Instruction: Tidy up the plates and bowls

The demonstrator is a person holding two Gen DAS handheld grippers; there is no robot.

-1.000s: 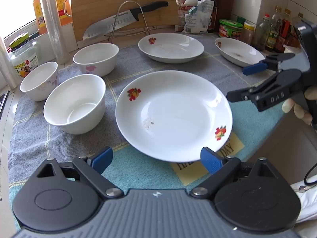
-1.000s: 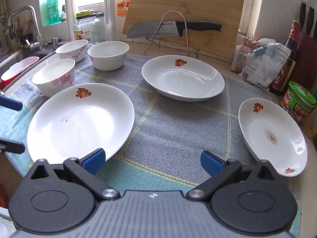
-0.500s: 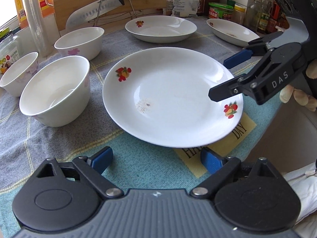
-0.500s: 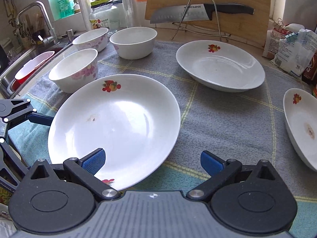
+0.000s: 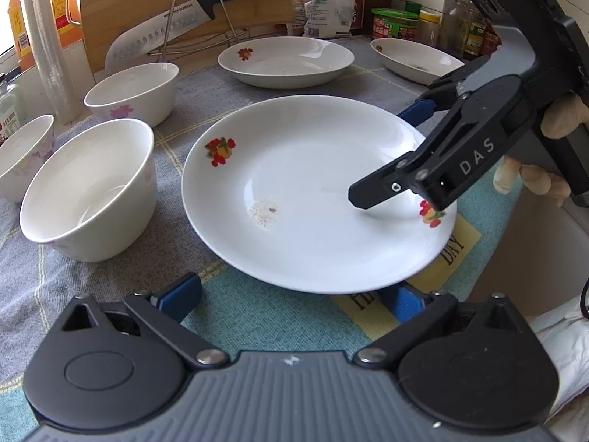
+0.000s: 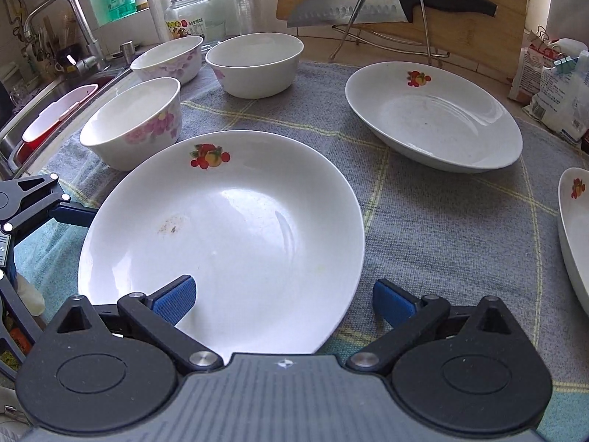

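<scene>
A large white plate [image 5: 320, 191] with fruit prints lies on the cloth in front of both grippers. My left gripper [image 5: 291, 298] sits low at its near rim, jaws opening, and the pads do not press on the rim between them. My right gripper [image 6: 283, 300] is open at the plate's [image 6: 228, 228] right rim. One of its fingers is over the plate and the other is outside the rim. In the left wrist view the right gripper [image 5: 379, 154] reaches in from the right. Three white bowls [image 5: 88, 188] [image 5: 132, 92] [image 5: 22, 154] stand to the left.
Two more plates [image 6: 434, 118] [image 6: 576, 228] lie at the back and right of the grey cloth [image 6: 441, 221]. A knife [image 6: 368, 9] rests on a wire rack before a cutting board. Jars and bottles [image 5: 390, 24] line the back right. A sink [image 6: 44, 125] lies at the left.
Both grippers have closed in on the large plate and come lower. The right gripper has moved left over the plate's rim. The left jaws stand a little wider.
</scene>
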